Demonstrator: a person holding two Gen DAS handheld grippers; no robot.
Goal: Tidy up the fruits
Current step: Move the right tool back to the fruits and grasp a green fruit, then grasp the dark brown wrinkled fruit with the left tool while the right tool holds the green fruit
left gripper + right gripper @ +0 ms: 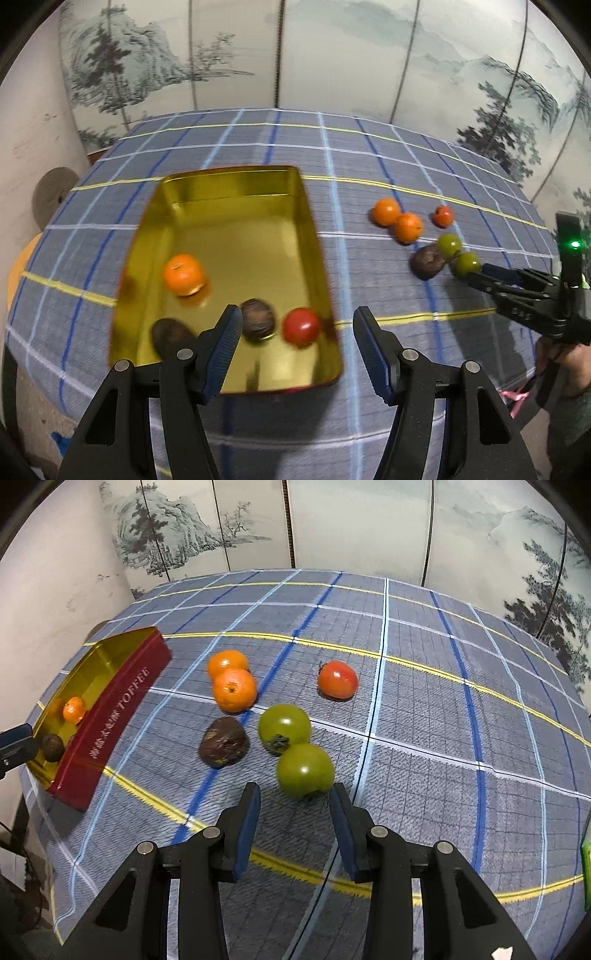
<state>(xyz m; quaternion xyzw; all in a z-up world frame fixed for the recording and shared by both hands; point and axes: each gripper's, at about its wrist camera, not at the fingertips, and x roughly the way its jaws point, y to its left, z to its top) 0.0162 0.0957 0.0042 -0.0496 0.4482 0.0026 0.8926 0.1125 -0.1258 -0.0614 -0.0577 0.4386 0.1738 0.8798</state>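
Note:
A gold tin tray (229, 172) with a red outer wall (118, 716) holds an orange (183, 275), two brown fruits (258, 319) (171, 334) and a red tomato (301, 326). My left gripper (297, 314) hovers open over the tray's near end, nothing between its fingers. On the cloth to the right lie two oranges (234, 690), a red tomato (338, 679), a brown fruit (223, 742) and two green fruits (284, 725). The nearer green fruit (304, 770) sits just ahead of my right gripper (295, 790), whose jaws stand apart and grip nothing.
A blue checked cloth (424, 701) covers the table, which ends near a painted folding screen (351, 524) at the back. A person's hand (565, 362) carries the right gripper. A green object (585, 871) shows at the right edge.

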